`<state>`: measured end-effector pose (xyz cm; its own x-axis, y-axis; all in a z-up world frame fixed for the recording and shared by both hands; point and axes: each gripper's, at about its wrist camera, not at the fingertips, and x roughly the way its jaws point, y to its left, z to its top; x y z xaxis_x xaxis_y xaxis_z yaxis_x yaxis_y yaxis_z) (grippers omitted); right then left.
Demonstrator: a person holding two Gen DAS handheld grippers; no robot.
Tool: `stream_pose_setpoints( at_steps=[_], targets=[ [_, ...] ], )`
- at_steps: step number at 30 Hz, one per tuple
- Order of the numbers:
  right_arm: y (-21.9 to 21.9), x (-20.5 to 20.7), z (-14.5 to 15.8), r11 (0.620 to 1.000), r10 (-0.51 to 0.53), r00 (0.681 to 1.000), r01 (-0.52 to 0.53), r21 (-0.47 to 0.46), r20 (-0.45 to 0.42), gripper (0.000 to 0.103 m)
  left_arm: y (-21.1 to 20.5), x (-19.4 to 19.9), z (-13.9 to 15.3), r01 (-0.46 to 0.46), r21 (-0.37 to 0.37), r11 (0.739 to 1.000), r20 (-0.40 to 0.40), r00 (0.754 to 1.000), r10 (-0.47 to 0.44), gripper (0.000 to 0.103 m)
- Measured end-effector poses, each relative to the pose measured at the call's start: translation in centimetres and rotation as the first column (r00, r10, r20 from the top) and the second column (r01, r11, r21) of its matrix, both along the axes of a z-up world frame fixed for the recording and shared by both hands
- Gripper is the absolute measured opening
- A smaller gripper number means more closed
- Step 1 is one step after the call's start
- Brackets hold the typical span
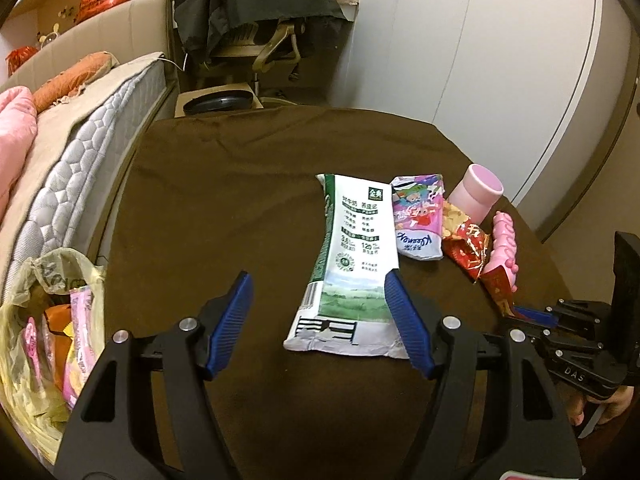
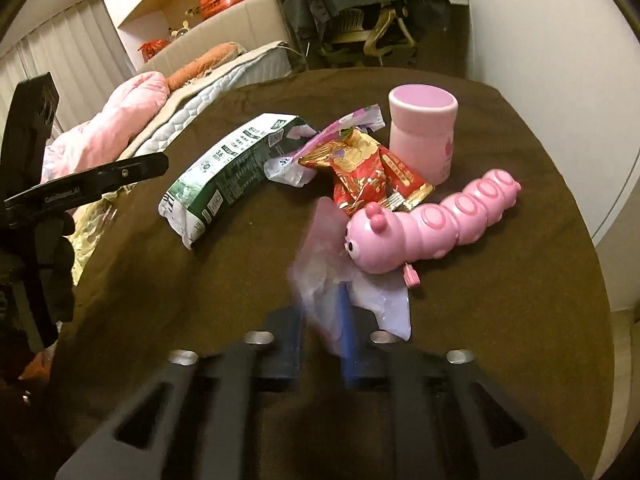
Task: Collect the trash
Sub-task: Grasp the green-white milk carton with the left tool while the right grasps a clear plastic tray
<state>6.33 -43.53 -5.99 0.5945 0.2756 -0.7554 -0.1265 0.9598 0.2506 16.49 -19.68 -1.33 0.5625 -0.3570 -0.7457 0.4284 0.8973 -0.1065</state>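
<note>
Both wrist cameras face obliquely down along their tongs, close above the tabletop (image 1: 224, 184) (brown cloth); both views share the milk carton (image 1: 352, 256).

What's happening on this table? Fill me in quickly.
A person with a gripper in each hand is clearing trash off a brown-covered table. The right gripper is shut on a thin plastic wrapper beside a pink caterpillar toy. The left gripper is open, its jaws on either side of a flattened milk carton but not pressing it. A tissue pack, a red snack wrapper and a pink cup lie untouched. A yellowish bag at the table's edge already holds wrappers.
</note>
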Motion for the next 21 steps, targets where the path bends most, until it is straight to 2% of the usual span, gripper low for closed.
stream_pose_setpoints(
  at_steps=[2, 8, 21],
  targets=[
    [-0.2, -0.3, 0.1, 1.0, 0.0, 1.0, 0.0, -0.001, 0.0, 0.013, -0.5, 0.1, 0.0, 0.008, 0.009, 1.0, 0.002, 1.0, -0.008, 0.065],
    [-0.7, -1.4, 1.0, 1.0, 0.0, 1.0, 0.0, 0.006, 0.018, 0.012, -2.3, 1.0, -0.4, 0.032, 0.04, 0.999, -0.019, 0.999, -0.031, 0.077],
    [0.1, -1.6, 2.1, 1.0, 0.015, 0.999, -0.015, 0.002, 0.046, 0.012, -5.0, 5.5, -2.8, 0.023, 0.072, 0.997, -0.139, 0.99, -0.013, 0.076]
  ],
)
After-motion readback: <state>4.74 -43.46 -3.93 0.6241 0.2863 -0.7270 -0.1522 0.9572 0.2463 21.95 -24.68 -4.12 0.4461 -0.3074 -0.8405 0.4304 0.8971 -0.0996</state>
